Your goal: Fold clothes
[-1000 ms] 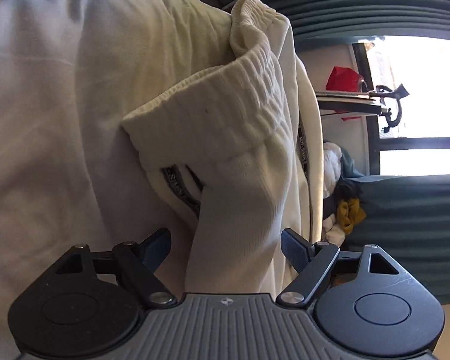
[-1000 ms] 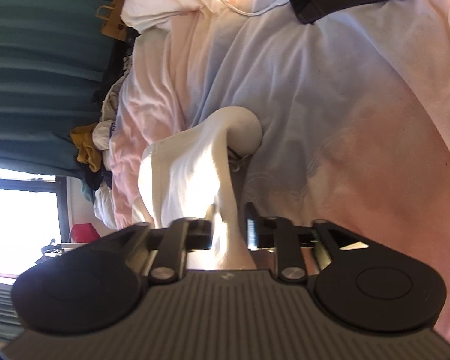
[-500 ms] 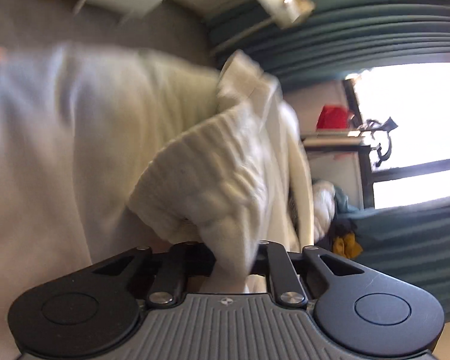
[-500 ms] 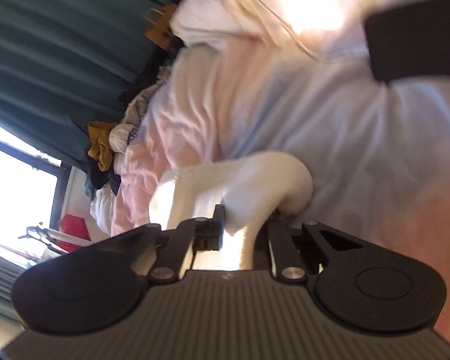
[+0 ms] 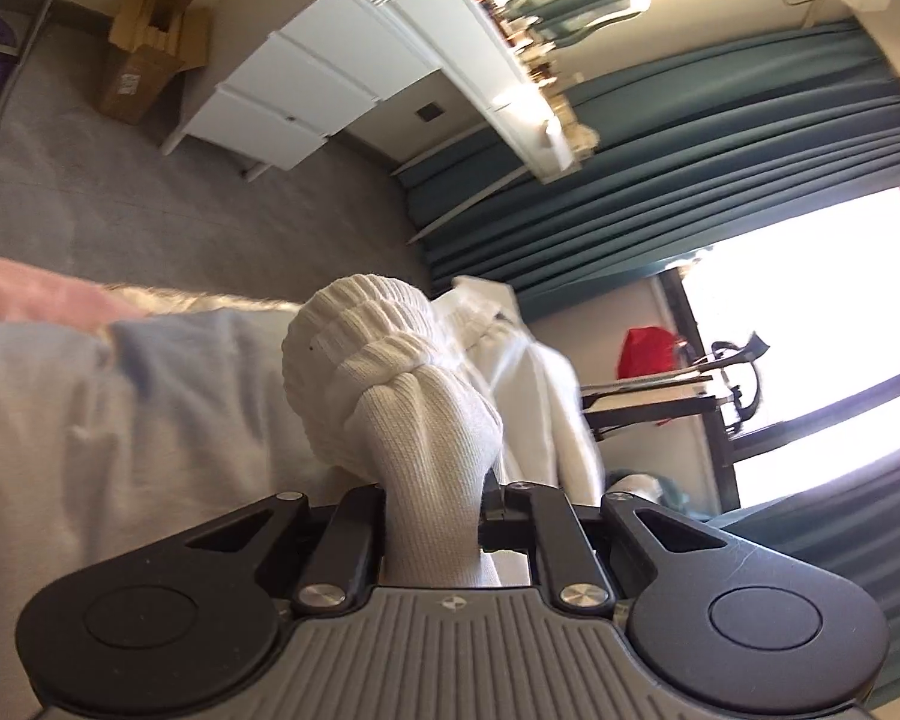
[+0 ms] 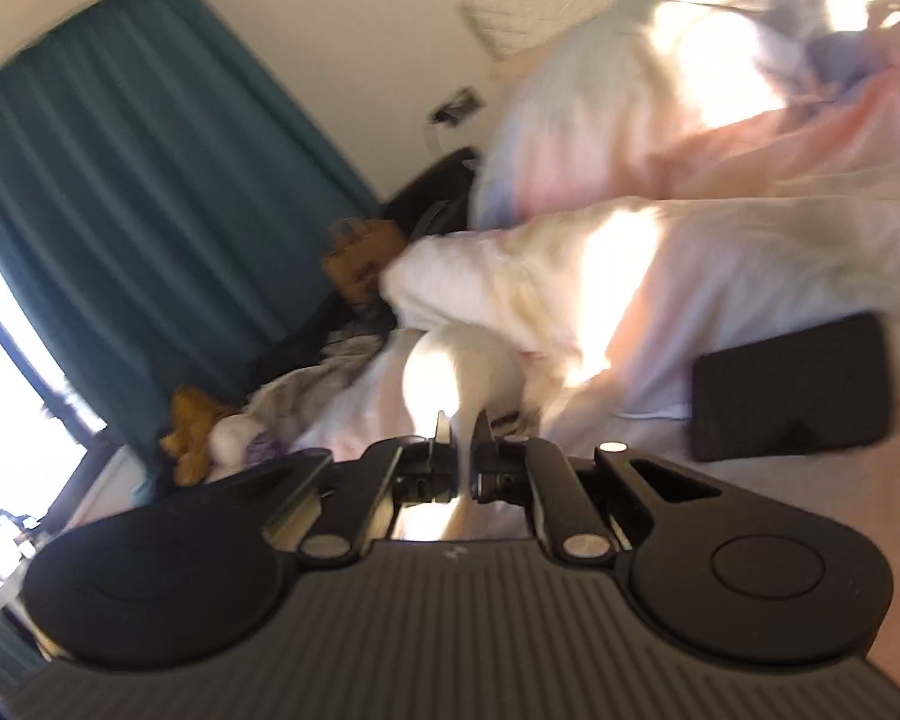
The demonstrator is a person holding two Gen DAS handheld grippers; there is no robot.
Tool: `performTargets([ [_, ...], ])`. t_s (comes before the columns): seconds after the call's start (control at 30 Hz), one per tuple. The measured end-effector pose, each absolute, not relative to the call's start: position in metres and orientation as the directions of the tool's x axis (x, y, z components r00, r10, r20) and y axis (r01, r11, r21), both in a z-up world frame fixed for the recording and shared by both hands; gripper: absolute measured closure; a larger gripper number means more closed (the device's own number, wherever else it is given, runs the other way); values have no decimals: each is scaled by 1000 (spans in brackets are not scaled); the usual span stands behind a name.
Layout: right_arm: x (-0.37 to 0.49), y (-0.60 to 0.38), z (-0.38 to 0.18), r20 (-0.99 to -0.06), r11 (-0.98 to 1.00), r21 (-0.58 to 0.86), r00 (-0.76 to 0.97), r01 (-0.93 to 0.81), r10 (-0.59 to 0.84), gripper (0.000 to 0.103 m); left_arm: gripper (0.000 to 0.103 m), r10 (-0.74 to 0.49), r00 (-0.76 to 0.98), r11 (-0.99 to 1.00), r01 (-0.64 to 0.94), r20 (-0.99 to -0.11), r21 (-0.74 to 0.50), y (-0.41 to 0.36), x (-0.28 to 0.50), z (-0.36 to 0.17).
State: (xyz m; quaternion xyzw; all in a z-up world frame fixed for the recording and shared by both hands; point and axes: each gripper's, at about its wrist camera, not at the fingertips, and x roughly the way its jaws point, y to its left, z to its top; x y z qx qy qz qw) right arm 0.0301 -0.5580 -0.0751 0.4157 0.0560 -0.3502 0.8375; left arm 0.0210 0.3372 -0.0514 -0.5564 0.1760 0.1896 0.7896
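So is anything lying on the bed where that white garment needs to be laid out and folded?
Possibly: a flat black object lies on the bedding, just right of the white garment pinched in the right tool. Nothing else visible blocks it.

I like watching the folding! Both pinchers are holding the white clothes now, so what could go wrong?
The left gripper squeezes a thick bunch of the white garment, so the fold may come out lumpy. The right gripper pinches only a thin bit of it, which might slip free. The black flat object lying on the bed could get swept along or covered by cloth.
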Motion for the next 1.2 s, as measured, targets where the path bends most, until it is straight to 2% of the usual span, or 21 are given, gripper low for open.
performTargets([
  [0.13,21,-583,-119,-649,174,619,624,766,-435,97,86,95,807,343,-576,-583,-742,342,13,-55],
  [0.23,11,-596,-154,-753,1,605,572,796,-324,96,76,101,784,366,-601,-612,-710,336,13,-56],
  [0.27,10,-598,-155,-751,-3,610,577,792,-322,96,71,104,779,377,-606,-618,-701,331,12,-54],
  [0.37,19,-592,-144,-750,75,572,558,817,-355,95,68,125,761,413,-623,-637,-664,316,7,-46],
  [0.43,22,-583,-134,-740,112,557,553,823,-384,94,62,159,743,440,-643,-650,-627,305,4,-38],
  [0.47,21,-581,-131,-734,120,555,553,823,-394,93,51,176,734,453,-652,-656,-608,300,2,-34],
  [0.5,21,-579,-128,-733,128,549,549,826,-401,91,35,193,725,465,-661,-661,-589,295,0,-30],
  [0.57,20,-576,-122,-730,142,527,532,838,-430,83,19,228,706,488,-679,-671,-549,284,-4,-22],
  [0.63,18,-573,-114,-724,153,501,510,852,-464,71,16,274,715,536,-668,-642,-515,269,-9,-13],
  [0.7,16,-570,-107,-717,163,475,487,865,-498,51,12,295,731,596,-644,-616,-480,253,-8,-6],
  [0.77,15,-566,-98,-690,192,471,495,861,-528,41,12,289,751,664,-604,-593,-441,235,-2,-3],
  [0.87,14,-554,-83,-637,272,505,566,819,-523,40,11,274,781,757,-535,-561,-375,207,8,2],
  [1.03,14,-506,-61,-540,462,550,719,695,-438,40,9,238,826,880,-405,-511,-247,161,24,10],
  [1.2,27,-446,-49,-487,679,473,808,562,-331,40,9,164,845,945,-282,-508,-163,124,38,-1],
])
